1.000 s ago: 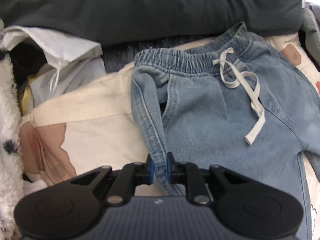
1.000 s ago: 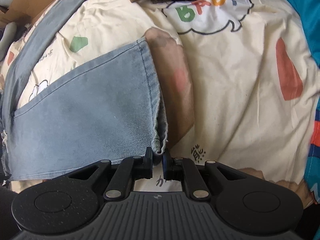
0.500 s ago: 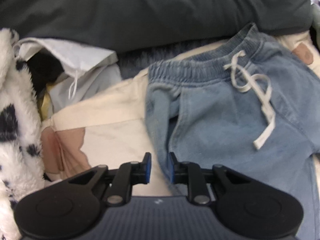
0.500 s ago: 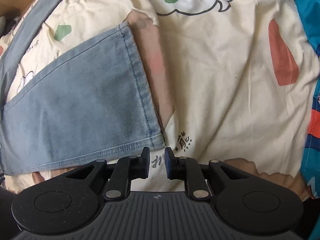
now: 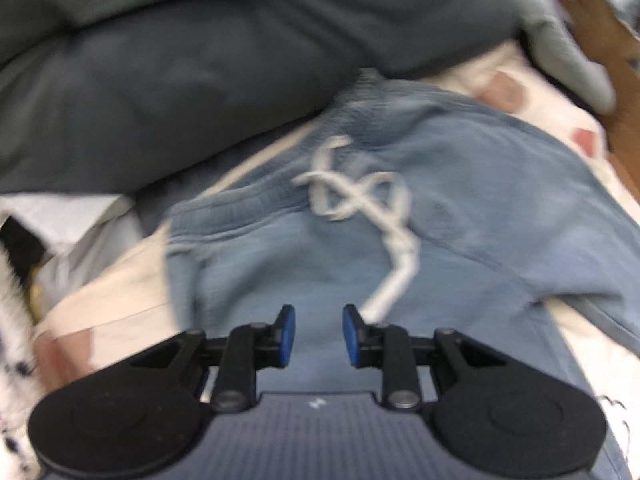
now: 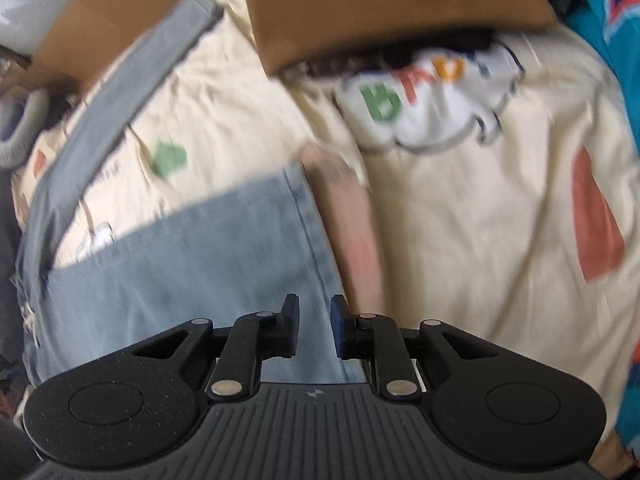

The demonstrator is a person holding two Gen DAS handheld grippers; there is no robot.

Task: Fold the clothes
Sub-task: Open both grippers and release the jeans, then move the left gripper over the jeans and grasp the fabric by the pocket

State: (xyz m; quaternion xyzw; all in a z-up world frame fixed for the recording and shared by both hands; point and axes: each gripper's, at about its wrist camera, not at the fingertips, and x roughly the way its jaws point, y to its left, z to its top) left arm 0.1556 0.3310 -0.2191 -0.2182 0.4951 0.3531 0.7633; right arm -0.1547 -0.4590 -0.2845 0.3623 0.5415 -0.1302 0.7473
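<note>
Light blue jeans lie flat on the bed, their elastic waistband and white drawstring ahead of my left gripper. Its jaws are opening above the denim with nothing between the blue pads. In the right wrist view the jeans leg ends at a stitched hem. My right gripper hangs over that hem end, open, nothing pinched. Both views are blurred by motion.
A dark grey duvet lies beyond the waistband. White garments and fluffy spotted fabric sit left. The cream printed sheet covers the bed. A brown cardboard box and teal fabric border the far right.
Both grippers have let go of the jeans edges they pinched and opened. The left one has risen and swung right over the waist area; the right one shifted slightly over the leg end.
</note>
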